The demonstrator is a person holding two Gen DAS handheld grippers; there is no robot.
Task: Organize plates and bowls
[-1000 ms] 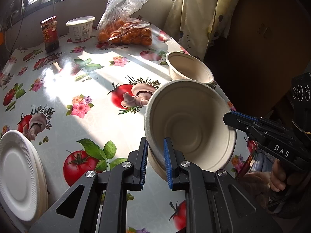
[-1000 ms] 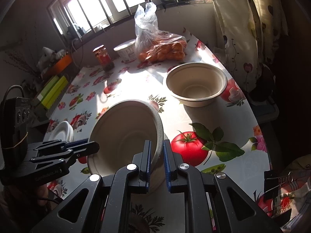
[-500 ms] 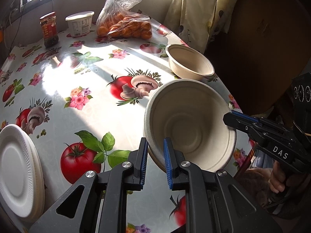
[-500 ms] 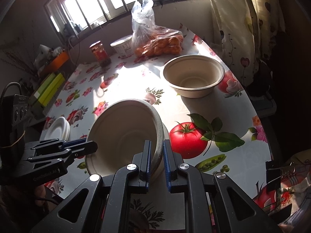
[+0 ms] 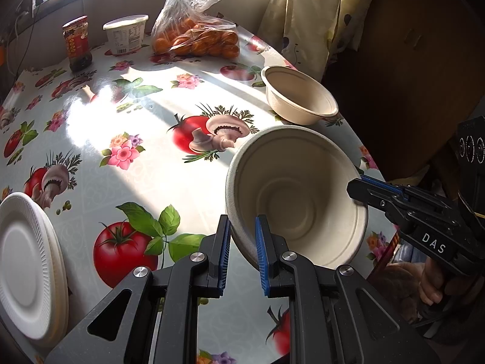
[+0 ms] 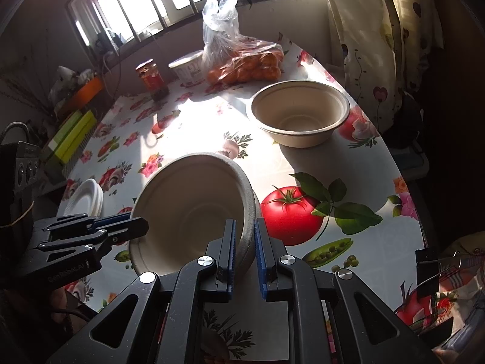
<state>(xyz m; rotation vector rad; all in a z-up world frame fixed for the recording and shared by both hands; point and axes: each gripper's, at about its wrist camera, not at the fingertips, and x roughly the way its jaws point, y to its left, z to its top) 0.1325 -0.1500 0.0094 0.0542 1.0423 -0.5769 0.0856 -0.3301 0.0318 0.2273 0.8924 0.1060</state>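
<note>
On the far left of the flowered tablecloth (image 5: 145, 163), at its near edge, sits a short stack of white foam plates (image 5: 27, 270), ribbed at the rim. At the far side, under the window, a red-labelled jar (image 5: 75, 44) with a dark base stands just left of a white lidded tub (image 5: 125, 35), and right of the tub lies a clear plastic bag of oranges (image 5: 197, 35), its neck knotted upward. In the right wrist view a yellow-green box (image 6: 69, 138) shows off the table's left edge.

Toward the near middle, a beige pulp bowl (image 5: 295, 200) is held off the table, tipped so its mouth faces the cameras. The left gripper (image 5: 241, 250) pinches the bowl's near-left rim, one blue pad outside the wall and one inside. The right gripper (image 6: 244, 248) pinches the opposite side of the same rim in the same way; in the left wrist view its black jaws, marked DAS, reach in from the right and meet the bowl's right rim (image 5: 363, 186). In the right wrist view the left gripper comes in from the left onto the rim (image 6: 133, 226). Part of a hand (image 5: 433, 282) shows under the right gripper's handle.

Further right and farther off, a second beige pulp bowl (image 5: 300, 98) stands upright on the cloth near the table's right edge, well apart from the held one. Behind it hangs a pale patterned curtain (image 5: 306, 15).
</note>
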